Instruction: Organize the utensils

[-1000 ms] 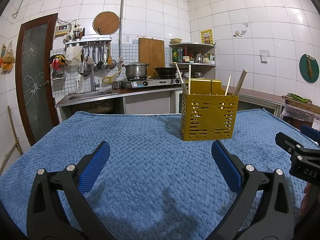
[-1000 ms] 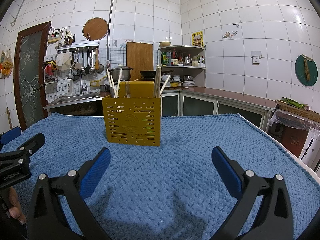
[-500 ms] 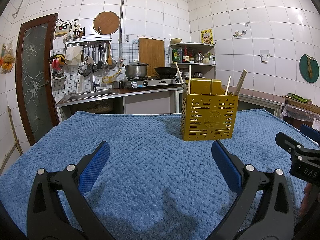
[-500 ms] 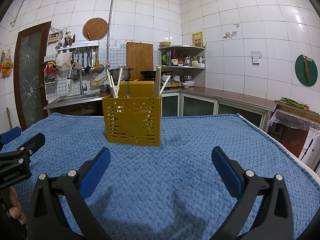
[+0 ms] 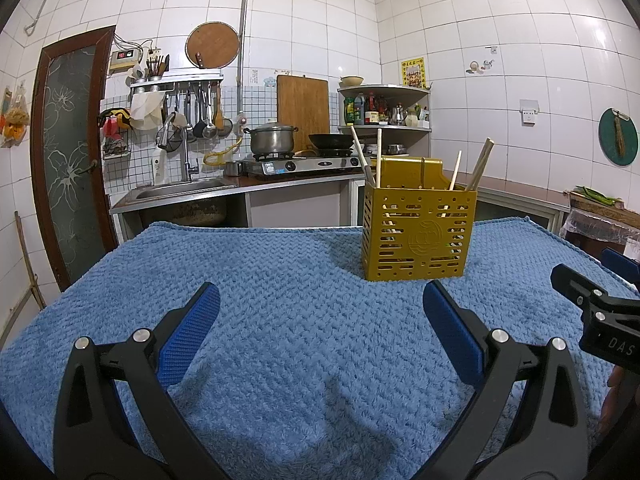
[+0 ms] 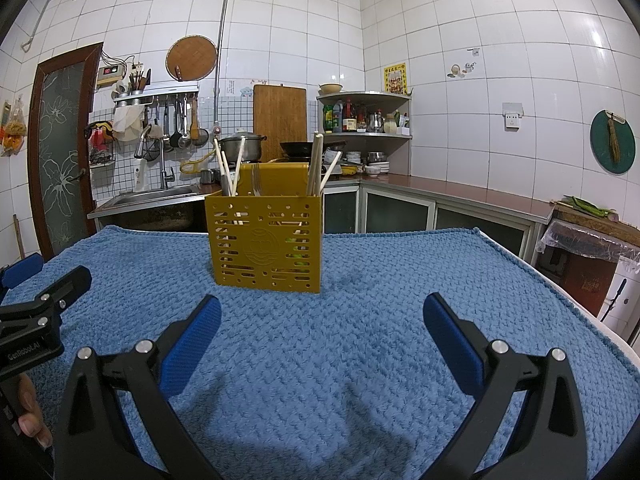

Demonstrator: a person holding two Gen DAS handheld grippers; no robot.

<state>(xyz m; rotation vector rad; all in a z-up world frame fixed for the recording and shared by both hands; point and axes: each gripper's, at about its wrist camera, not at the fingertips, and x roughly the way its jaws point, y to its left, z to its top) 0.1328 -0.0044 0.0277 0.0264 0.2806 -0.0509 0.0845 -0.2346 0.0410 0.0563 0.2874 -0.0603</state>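
A yellow perforated utensil holder (image 5: 418, 234) stands upright on the blue towel (image 5: 280, 320); it also shows in the right wrist view (image 6: 266, 236). Wooden chopsticks (image 5: 478, 166) lean out of its left and right compartments, and a metal fork (image 6: 256, 182) stands in the middle. My left gripper (image 5: 320, 328) is open and empty, low over the towel, short of the holder. My right gripper (image 6: 322, 330) is open and empty, also in front of the holder. Each gripper appears at the edge of the other's view.
The blue towel covers the whole table (image 6: 540, 280), whose right edge drops off. Behind are a sink (image 5: 180, 190), a stove with a pot (image 5: 272, 140), a corner shelf (image 6: 364, 120) and a counter (image 6: 460, 196).
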